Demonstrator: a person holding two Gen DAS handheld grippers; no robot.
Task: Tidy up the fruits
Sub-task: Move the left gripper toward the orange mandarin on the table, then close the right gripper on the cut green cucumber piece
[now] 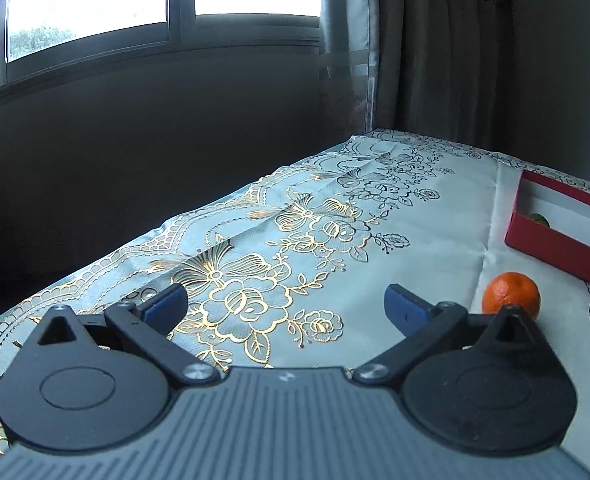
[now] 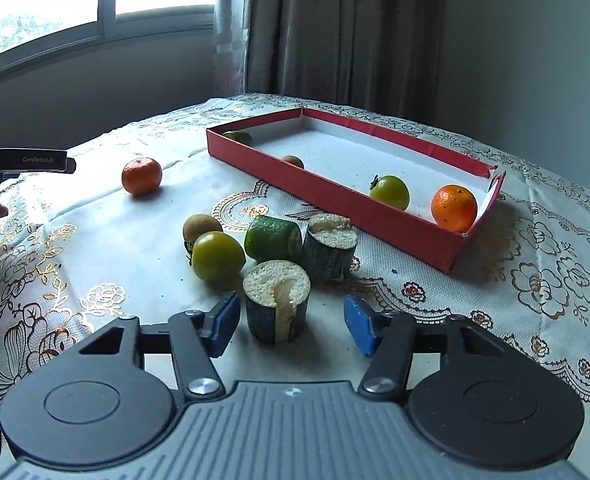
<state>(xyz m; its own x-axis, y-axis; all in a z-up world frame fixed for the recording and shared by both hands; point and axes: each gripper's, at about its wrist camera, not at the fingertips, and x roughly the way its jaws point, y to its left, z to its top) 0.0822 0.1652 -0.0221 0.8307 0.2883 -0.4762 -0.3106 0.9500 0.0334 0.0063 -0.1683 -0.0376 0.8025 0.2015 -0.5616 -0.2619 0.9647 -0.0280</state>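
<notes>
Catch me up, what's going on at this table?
A person with two handheld grippers is sorting fruit into a red box, which already holds four pieces. The right gripper straddles a cut green chunk; one pad is at its side, the other is clear of it, so no grip yet. The left gripper is open and empty, beside a loose orange.

Box (image 2: 375, 216): red walls, white floor. Inside the box: one orange mandarin (image 2: 453, 208), one yellow-green tomato (image 2: 389, 192). Beside the box: dark-green cut cylinders (image 2: 277, 304) with cream cores. Tablecloth (image 2: 95, 248): white with gold floral outlines.
</notes>
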